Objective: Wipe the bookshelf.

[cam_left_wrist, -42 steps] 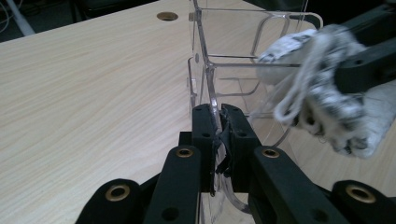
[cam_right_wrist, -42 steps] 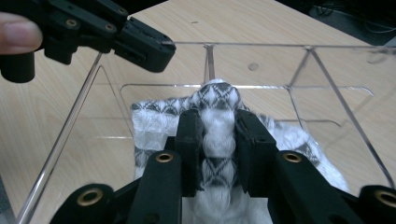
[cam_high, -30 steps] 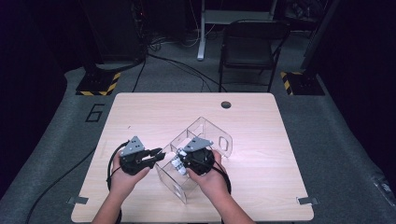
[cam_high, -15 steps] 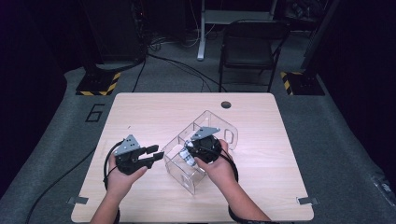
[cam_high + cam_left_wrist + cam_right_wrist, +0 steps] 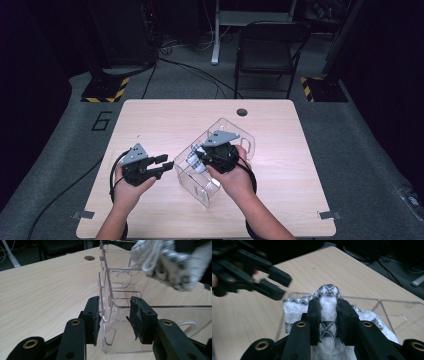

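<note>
A clear plastic box (image 5: 231, 131) stands on the wooden table (image 5: 165, 117). My right gripper (image 5: 202, 157) hovers over its open top, shut on a white cloth with a grey pattern (image 5: 193, 161). In the right gripper view the cloth (image 5: 327, 291) is pinched between the jaws of the right gripper (image 5: 328, 307), above the box rim (image 5: 387, 312). My left gripper (image 5: 164, 162) sits just left of the box. Its jaws have just been opening. In the left gripper view the box's wall (image 5: 106, 305) stands inside the left gripper (image 5: 116, 317), with neither pad pressing on it. The cloth (image 5: 162, 262) hangs at the upper right.
A round cable hole (image 5: 242, 111) sits near the table's far edge. A black chair (image 5: 270, 45) stands behind the table. The left gripper (image 5: 280, 286) shows at the upper left of the right gripper view. Bare tabletop lies to the far left and right.
The left gripper let go of the box's wall, drew slightly left and spread its jaws. The right hand rose with the cloth, lifting it higher over the box.
</note>
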